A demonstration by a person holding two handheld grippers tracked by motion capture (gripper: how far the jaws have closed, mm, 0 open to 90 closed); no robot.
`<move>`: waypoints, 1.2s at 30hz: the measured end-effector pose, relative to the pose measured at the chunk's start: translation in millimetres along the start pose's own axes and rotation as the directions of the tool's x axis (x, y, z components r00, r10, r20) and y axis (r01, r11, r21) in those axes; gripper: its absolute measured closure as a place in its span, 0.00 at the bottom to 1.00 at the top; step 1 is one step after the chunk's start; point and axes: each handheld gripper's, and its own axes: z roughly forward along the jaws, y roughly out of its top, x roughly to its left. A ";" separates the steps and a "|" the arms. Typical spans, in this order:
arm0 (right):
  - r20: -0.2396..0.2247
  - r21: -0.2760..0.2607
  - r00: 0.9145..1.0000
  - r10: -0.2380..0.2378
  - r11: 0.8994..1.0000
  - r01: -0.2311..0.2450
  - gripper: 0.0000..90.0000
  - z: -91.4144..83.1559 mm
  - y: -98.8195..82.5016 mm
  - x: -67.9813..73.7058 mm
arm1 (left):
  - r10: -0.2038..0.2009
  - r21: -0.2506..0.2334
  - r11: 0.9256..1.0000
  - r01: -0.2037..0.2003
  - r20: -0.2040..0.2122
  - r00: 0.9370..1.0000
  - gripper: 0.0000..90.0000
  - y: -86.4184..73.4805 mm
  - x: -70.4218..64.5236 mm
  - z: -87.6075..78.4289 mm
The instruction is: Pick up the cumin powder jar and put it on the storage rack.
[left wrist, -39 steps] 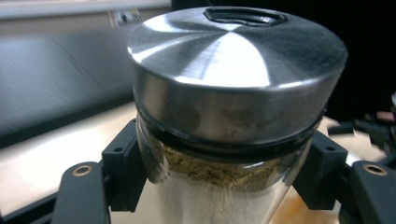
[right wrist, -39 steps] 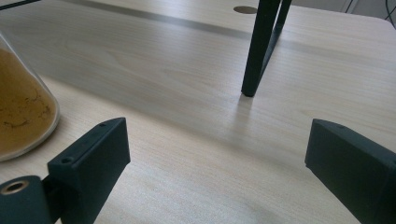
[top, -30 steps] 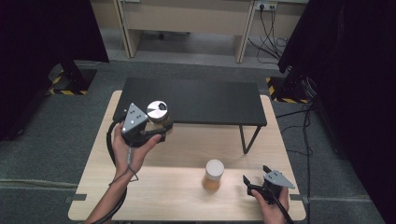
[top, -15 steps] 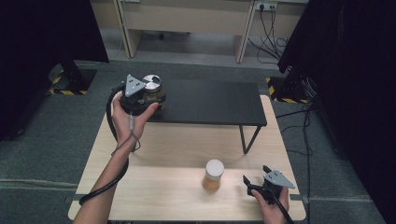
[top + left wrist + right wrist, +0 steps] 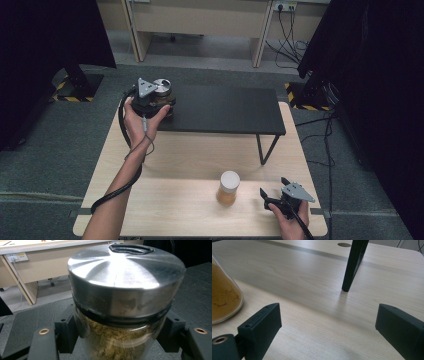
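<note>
Your left gripper (image 5: 159, 102) is clamped on the steel-lidded jar (image 5: 125, 305) over the far-left corner of the black shelf (image 5: 225, 110), so letting go early could tip it off the edge, while your right gripper (image 5: 274, 199) rests open.

A glass jar (image 5: 120, 340) with a shiny metal lid (image 5: 125, 272), filled with yellowish-brown powder, stands upright, clamped between the left tongs (image 5: 161, 103) above the black shelf's (image 5: 225, 107) far left corner.

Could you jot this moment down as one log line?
left claw: shut on steel-lidded jar, over black shelf | right claw: open, empty
</note>
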 end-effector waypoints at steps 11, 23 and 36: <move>0.001 0.003 1.000 -0.005 1.000 0.005 0.07 0.3 0.7 1.0 | -0.010 -0.011 1.000 0.010 -0.001 1.000 0.33 -2.3 2.0 3.1; 0.001 0.009 1.000 -0.013 1.000 0.013 0.07 0.9 1.8 1.9 | -0.040 -0.046 0.998 0.040 0.006 0.999 0.33 -12.0 4.6 4.1; 0.002 0.006 1.000 -0.015 1.000 0.015 0.07 0.7 1.2 2.0 | -0.041 -0.083 0.996 0.042 0.006 0.999 0.33 -21.6 4.2 4.9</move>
